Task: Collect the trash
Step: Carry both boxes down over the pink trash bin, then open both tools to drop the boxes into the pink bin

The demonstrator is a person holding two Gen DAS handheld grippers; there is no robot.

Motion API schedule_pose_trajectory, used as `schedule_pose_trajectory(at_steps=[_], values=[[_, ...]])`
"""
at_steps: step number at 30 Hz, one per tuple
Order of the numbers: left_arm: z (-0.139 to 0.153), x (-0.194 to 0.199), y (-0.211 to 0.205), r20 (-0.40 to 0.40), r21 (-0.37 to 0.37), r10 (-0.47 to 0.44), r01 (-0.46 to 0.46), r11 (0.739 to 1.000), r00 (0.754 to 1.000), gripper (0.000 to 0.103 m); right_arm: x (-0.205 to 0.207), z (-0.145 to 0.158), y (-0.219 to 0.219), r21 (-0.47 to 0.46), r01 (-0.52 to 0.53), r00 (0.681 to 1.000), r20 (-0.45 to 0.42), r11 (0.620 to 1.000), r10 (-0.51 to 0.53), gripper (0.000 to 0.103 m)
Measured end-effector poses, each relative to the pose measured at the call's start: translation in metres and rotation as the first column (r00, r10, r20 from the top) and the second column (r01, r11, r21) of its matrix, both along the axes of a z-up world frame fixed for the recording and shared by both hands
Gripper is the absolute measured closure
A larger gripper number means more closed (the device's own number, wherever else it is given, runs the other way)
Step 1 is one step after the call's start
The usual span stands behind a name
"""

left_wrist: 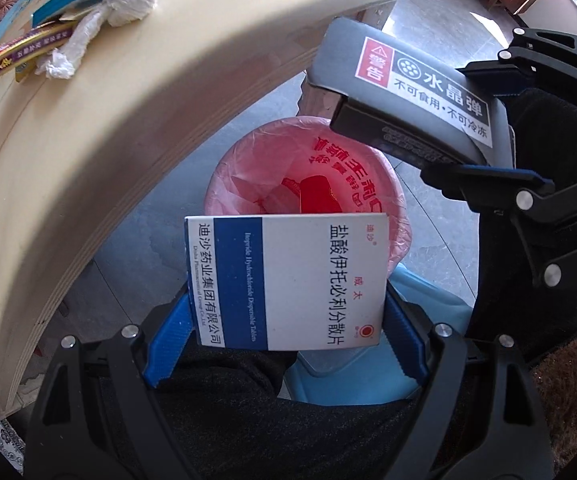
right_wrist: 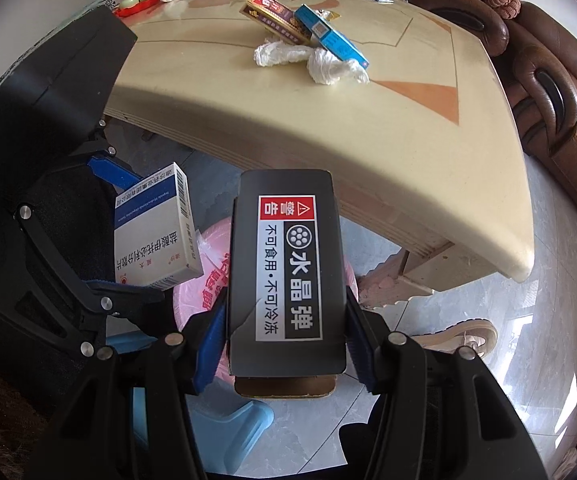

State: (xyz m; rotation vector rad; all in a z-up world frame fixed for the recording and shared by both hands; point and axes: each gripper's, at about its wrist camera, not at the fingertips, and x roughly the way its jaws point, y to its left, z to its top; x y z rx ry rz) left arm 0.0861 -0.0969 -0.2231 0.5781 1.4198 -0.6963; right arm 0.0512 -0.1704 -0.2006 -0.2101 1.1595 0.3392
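Observation:
My left gripper (left_wrist: pixel 286 320) is shut on a white and blue medicine box (left_wrist: pixel 288 280) and holds it above a bin lined with a pink bag (left_wrist: pixel 248 176); the box also shows in the right wrist view (right_wrist: pixel 154 236). My right gripper (right_wrist: pixel 284 336) is shut on a black box with a warning label (right_wrist: pixel 288 264), also over the pink bin (right_wrist: pixel 196 284); this box shows in the left wrist view (left_wrist: pixel 412 92). A red item lies in the bin (left_wrist: pixel 318 196).
A beige table (right_wrist: pixel 368 128) carries a blue box (right_wrist: pixel 330 36), a maroon box (right_wrist: pixel 274 18) and crumpled white tissue (right_wrist: pixel 308 60). A brown leather sofa (right_wrist: pixel 548 80) stands behind it. A light blue stool (right_wrist: pixel 228 420) and a shoe (right_wrist: pixel 460 332) are on the floor.

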Motion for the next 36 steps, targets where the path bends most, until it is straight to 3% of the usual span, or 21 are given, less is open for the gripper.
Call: schedule_pose_trajectory(at_steps=[9,22,36], values=[[-0.056,-0.002,-0.010,-0.081,0.028,0.009,-0.007,1.000,0.997,0.019,0.014,-0.051,-0.008,0.018,0.059,0.995,-0.076,0.998,-0.058,0.051],[-0.107,0.005,-0.015,-0.167,0.081,0.045,-0.032,0.996,0.985,0.019,0.044,-0.119,-0.020,0.013,0.100,0.981,-0.171,0.995,-0.097,0.051],[-0.139,0.021,-0.018,-0.296,0.090,0.107,-0.083,0.992,0.949,0.019,0.053,-0.145,-0.022,-0.002,0.098,0.971,-0.217,0.995,-0.096,0.051]])
